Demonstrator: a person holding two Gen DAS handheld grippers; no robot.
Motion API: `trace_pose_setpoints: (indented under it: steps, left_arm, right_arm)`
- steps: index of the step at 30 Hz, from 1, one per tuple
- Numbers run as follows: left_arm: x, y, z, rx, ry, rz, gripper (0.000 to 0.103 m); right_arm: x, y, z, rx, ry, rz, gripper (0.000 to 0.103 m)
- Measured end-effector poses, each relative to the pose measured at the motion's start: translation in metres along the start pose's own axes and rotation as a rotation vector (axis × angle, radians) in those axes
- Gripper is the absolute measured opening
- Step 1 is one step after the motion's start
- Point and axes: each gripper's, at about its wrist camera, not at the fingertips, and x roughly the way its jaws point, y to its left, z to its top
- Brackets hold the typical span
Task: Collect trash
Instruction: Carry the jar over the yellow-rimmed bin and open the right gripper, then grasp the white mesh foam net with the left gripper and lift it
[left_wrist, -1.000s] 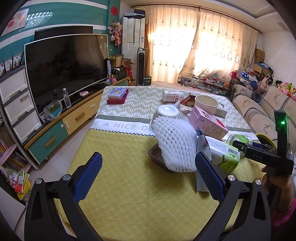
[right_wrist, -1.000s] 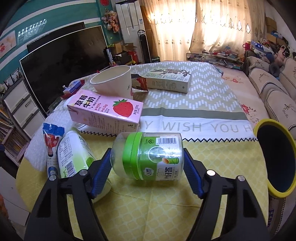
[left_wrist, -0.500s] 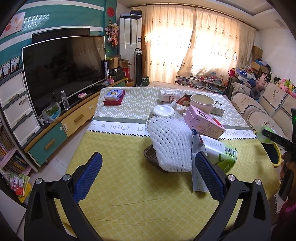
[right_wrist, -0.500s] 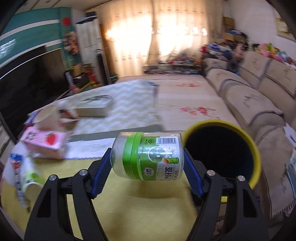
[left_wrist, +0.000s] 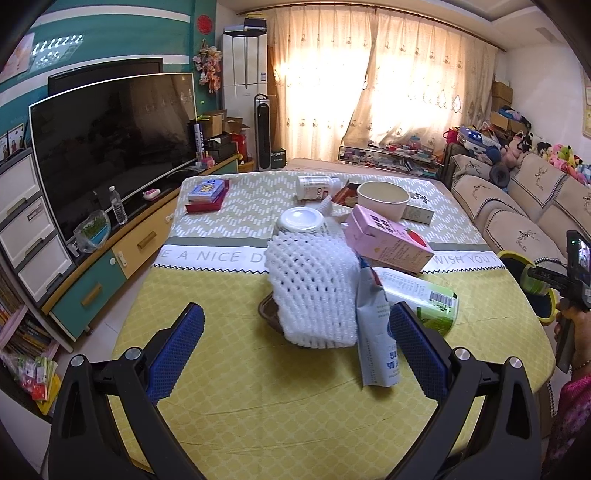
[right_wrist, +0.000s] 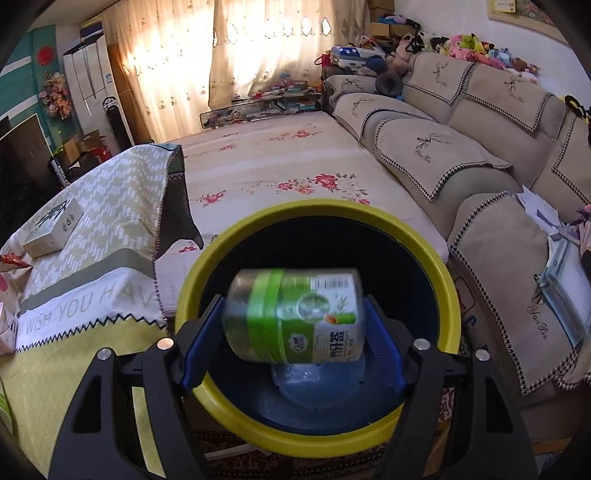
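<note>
**Jar over the bin**

The right gripper (right_wrist: 293, 341) is over the yellow bin (right_wrist: 317, 437). A jar (right_wrist: 295, 314) with a green band lies on its side between the two blue pads (right_wrist: 201, 341). The jar looks blurry. It sits right over the dark hole of the bin. There looks to be a small gap between the jar and the pads, so I cannot tell if the fingers grip it or have let go.

The bin stands on the floor, just beside the table (right_wrist: 74, 373) and in front of the sofa (right_wrist: 491, 192).

In the left view, the left gripper (left_wrist: 295, 347) hangs over the near side of the table. Its fingers are wide apart and hold nothing. Beyond them lies more trash: a white foam net (left_wrist: 314, 291), a torn blue and white pack (left_wrist: 376, 332), a green carton (left_wrist: 424, 299), a pink milk box (left_wrist: 391, 240), a paper cup (left_wrist: 382, 199) and a white bottle (left_wrist: 317, 186). The net sits on a small dark tray (left_wrist: 267, 312). Far to the right, the bin's yellow rim (left_wrist: 511, 256) peeks past the table edge, with the right gripper by it.
</note>
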Motion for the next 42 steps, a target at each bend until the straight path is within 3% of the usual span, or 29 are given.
trace_pose_setpoints:
  steps: [15, 19, 30, 36, 38, 40, 42]
  left_arm:
    - [0.029, -0.008, -0.001, 0.012, 0.05, -0.046, 0.099]
    - [0.043, -0.011, -0.001, 0.041, 0.056, -0.026, 0.098]
    - [0.067, -0.015, -0.006, 0.056, 0.1, -0.04, 0.071]
    - [0.069, -0.016, -0.006, 0.053, 0.091, -0.065, 0.042]
    - [0.067, -0.014, -0.005, 0.048, 0.076, -0.072, 0.027]
    - [0.06, -0.011, -0.003, 0.046, 0.051, -0.069, 0.018]
    - [0.054, -0.008, 0.0, 0.043, 0.027, -0.067, 0.016]
  right_arm:
    - [-0.043, 0.026, -0.01, -0.054, -0.072, 0.052, 0.077]
    - [-0.047, 0.032, -0.011, -0.061, -0.071, 0.067, 0.077]
    - [-0.043, 0.03, -0.012, -0.06, -0.058, 0.081, 0.077]
    - [-0.042, 0.029, -0.013, -0.056, -0.053, 0.088, 0.077]
    - [-0.041, 0.031, -0.013, -0.059, -0.051, 0.091, 0.077]
    - [-0.042, 0.032, -0.015, -0.059, -0.052, 0.094, 0.077]
    - [-0.043, 0.034, -0.015, -0.061, -0.053, 0.099, 0.077]
